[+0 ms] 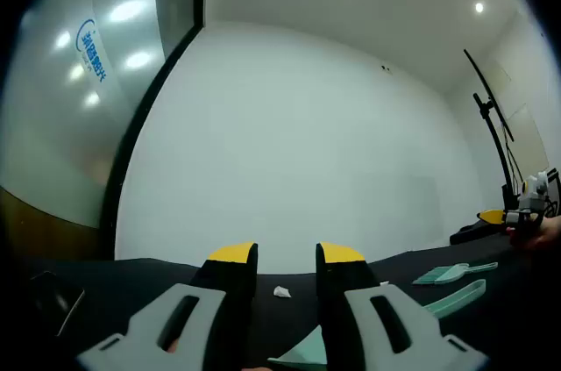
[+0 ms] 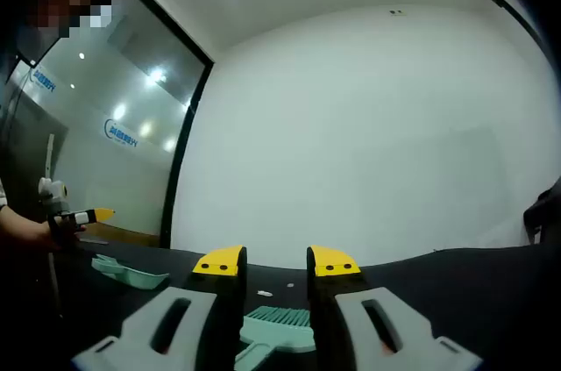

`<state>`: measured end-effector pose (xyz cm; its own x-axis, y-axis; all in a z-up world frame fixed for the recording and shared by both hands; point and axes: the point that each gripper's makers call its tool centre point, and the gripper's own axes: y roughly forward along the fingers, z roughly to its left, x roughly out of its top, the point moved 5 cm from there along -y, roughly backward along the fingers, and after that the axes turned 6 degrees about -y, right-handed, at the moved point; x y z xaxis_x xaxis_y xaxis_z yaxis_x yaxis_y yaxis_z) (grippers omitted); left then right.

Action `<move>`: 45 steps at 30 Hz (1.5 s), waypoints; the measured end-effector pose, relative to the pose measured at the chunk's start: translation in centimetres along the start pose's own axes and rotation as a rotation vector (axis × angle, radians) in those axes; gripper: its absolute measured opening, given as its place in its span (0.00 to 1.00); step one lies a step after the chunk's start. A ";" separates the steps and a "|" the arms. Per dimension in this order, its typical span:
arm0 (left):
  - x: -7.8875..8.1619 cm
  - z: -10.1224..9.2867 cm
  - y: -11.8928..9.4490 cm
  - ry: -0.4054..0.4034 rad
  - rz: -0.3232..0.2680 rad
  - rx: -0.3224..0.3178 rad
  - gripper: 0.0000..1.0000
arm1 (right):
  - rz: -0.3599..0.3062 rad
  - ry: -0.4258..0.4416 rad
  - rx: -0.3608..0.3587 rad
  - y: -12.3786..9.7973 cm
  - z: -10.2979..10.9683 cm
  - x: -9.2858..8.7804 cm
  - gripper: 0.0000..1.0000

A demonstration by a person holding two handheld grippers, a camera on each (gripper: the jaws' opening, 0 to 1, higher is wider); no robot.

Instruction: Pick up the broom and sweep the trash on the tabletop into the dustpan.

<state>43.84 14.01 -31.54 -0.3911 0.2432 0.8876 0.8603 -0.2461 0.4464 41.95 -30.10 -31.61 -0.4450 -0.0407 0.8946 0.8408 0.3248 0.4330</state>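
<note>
Left gripper view looks along a black tabletop [image 1: 105, 274] toward a white wall, with the left gripper [image 1: 287, 257] hanging low over the surface, its yellow-tipped jaws spread and nothing between them. Just below and between the jaws lies the pale green dustpan [image 1: 307, 349], its handle running off to the right; that puts this claw where it could steady the pan, I judge. A small white scrap of trash [image 1: 281, 292] sits on the table just beyond the jaw tips, and further right lies the green broom [image 1: 451, 274], with the other gripper near it at the frame's edge. In the right gripper view, the right gripper [image 2: 275, 264] is also spread and empty, and the broom [image 2: 276, 325] lies between its jaws, bristles away from the camera; that lines it up for a grasp not yet made. Two tiny white specks [image 2: 263, 291] lie past the jaws, and the dustpan [image 2: 131, 273] rests well to the left.
</note>
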 end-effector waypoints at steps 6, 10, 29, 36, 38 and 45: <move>0.0 -0.3 -0.1 0.002 0.003 -0.001 0.24 | -0.001 -0.003 0.002 0.0 0.0 0.0 0.25; 0.0 -0.4 -0.1 0.003 0.006 -0.002 0.24 | -0.001 -0.004 0.003 0.0 -0.1 0.0 0.25; -1.3 -1.2 1.6 -0.001 0.143 -0.069 0.27 | 0.016 0.003 0.013 0.2 0.1 -0.3 0.25; -1.5 -4.6 -1.8 0.015 0.288 -0.165 0.33 | 0.021 0.019 0.035 0.3 0.4 -0.3 0.25; -1.6 -5.3 -3.5 0.023 0.326 -0.189 0.33 | 0.026 0.018 0.043 0.4 0.5 -0.4 0.26; -1.9 -9.3 -7.4 -0.162 0.459 -0.276 0.36 | 0.083 -0.041 0.103 1.0 1.9 -0.6 0.28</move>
<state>35.15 6.63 -35.50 0.0773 0.1890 0.9789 0.8046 -0.5917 0.0507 42.47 -27.94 -31.92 -0.3893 0.0283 0.9207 0.8400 0.4210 0.3422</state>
